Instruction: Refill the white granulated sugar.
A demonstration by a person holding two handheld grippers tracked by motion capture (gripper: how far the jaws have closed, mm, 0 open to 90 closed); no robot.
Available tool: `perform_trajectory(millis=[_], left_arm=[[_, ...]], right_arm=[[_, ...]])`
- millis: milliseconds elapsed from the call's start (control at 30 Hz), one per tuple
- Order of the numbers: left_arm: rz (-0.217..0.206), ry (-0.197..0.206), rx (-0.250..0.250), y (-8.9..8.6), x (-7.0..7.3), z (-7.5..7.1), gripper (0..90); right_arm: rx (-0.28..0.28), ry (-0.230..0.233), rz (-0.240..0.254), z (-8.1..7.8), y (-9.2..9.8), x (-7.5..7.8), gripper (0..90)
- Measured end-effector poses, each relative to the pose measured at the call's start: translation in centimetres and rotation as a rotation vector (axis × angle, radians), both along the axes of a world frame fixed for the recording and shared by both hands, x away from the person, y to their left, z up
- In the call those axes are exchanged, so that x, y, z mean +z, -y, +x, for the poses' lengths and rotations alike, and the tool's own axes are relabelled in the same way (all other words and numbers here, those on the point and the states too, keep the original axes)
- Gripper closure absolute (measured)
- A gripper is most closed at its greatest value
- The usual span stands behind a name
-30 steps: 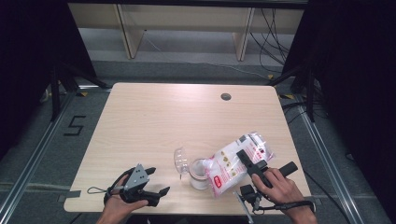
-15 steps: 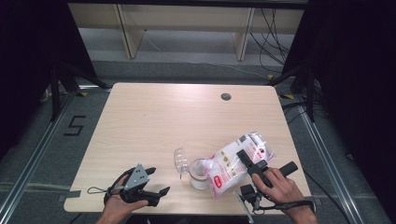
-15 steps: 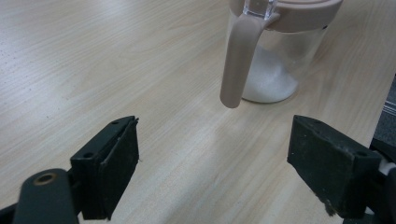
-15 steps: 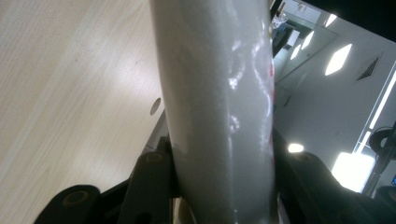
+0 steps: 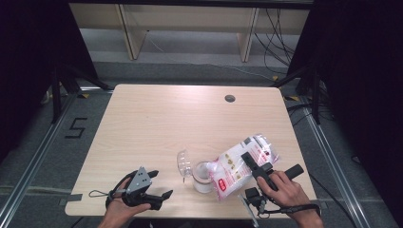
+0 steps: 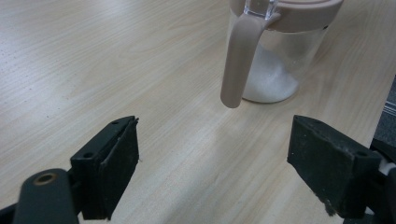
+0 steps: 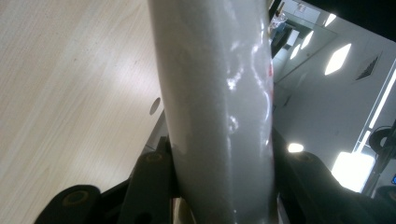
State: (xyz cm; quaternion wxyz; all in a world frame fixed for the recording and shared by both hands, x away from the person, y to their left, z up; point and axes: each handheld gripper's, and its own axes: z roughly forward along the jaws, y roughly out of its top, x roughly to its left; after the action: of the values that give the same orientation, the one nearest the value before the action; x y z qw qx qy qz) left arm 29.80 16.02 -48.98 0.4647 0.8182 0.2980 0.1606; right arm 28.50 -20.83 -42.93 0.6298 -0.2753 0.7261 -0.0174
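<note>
While the right gripper's (image 5: 252, 161) fingers pinched the tilted bag (image 5: 240, 164) over the jar (image 6: 275, 51), pouring seemed underway; the left gripper's (image 6: 229, 168) fingers stayed spread, needing to steady the jar next.

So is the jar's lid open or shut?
Open. The clear lid stands flipped up off the jar, whose mouth is uncovered beside the tilted bag.

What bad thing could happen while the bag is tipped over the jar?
The bag leans over the small jar, so grains might miss its mouth and scatter on the table. The left gripper rests open, apart from the jar, so a nudge from the bag could tip it.
</note>
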Motion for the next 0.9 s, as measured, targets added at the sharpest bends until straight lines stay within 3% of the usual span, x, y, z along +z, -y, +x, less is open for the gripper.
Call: perform_trajectory(millis=[900], left_arm=[[0.002, 0.002, 0.000, 0.00, 0.02, -0.02, 16.2]], right_arm=[[-0.001, 0.004, 0.003, -0.06, 0.09, 0.21, 66.4]])
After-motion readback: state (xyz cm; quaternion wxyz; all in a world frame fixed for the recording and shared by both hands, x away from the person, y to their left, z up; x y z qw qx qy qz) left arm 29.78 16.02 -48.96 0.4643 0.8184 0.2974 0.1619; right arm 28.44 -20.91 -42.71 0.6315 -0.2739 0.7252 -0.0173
